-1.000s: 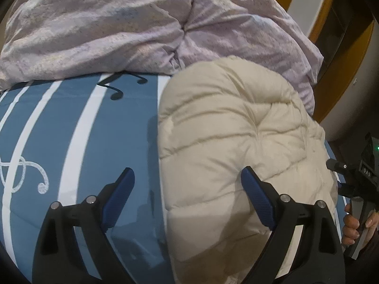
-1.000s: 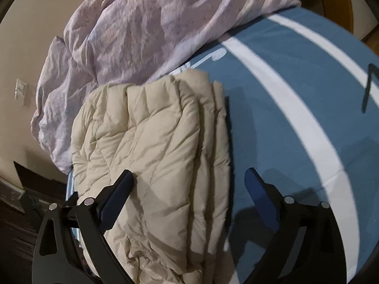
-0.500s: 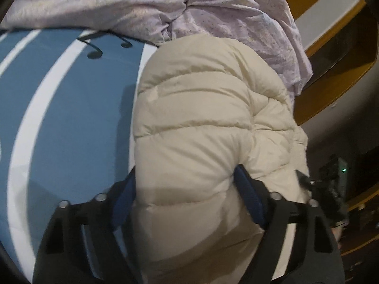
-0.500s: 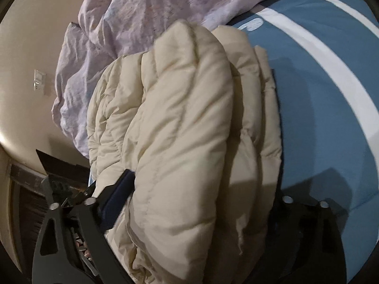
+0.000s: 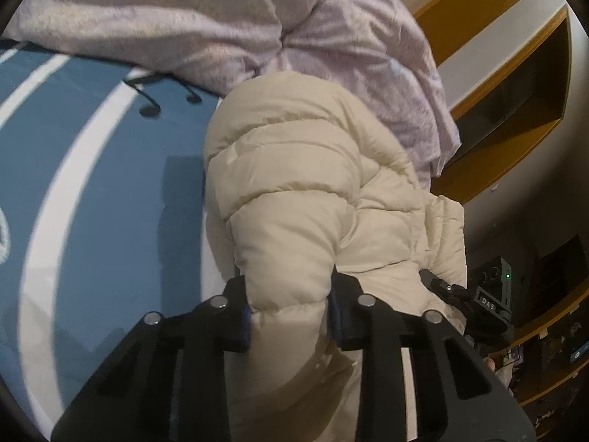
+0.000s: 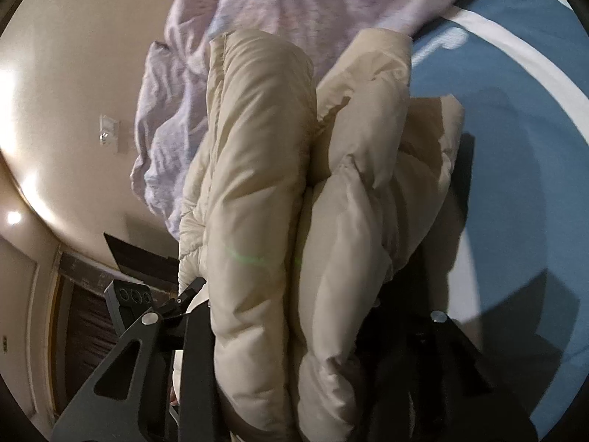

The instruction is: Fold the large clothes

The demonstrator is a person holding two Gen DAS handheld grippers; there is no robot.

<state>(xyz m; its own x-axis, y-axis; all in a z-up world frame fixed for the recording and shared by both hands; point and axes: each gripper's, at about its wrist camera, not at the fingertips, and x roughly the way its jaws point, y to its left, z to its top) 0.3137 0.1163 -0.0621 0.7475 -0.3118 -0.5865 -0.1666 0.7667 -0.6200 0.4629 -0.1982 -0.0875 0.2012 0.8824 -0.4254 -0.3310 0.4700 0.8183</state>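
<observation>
A cream quilted puffer jacket (image 5: 305,184) lies bunched on the blue bed sheet (image 5: 92,202). In the left wrist view my left gripper (image 5: 291,311) is closing, and its blue pads squeeze a thick puffy fold of the jacket between them. The right wrist view shows the same jacket (image 6: 257,191) folded into several thick layers. My right gripper (image 6: 291,328) is closing on that stack; the fabric bulges between the black fingers and hides the pads. The other gripper shows past the jacket in each view.
A crumpled lilac duvet (image 5: 221,25) is heaped behind the jacket. The blue sheet with white stripes and music notes (image 6: 515,118) stretches to the side. A cream wall (image 6: 73,73) and wooden shelving (image 5: 515,110) border the bed; dark floor lies beyond its edge.
Both grippers moved in over the jacket and their jaws closed from wide open onto its thick folds. The jacket has bunched up and lifted between the fingers.
</observation>
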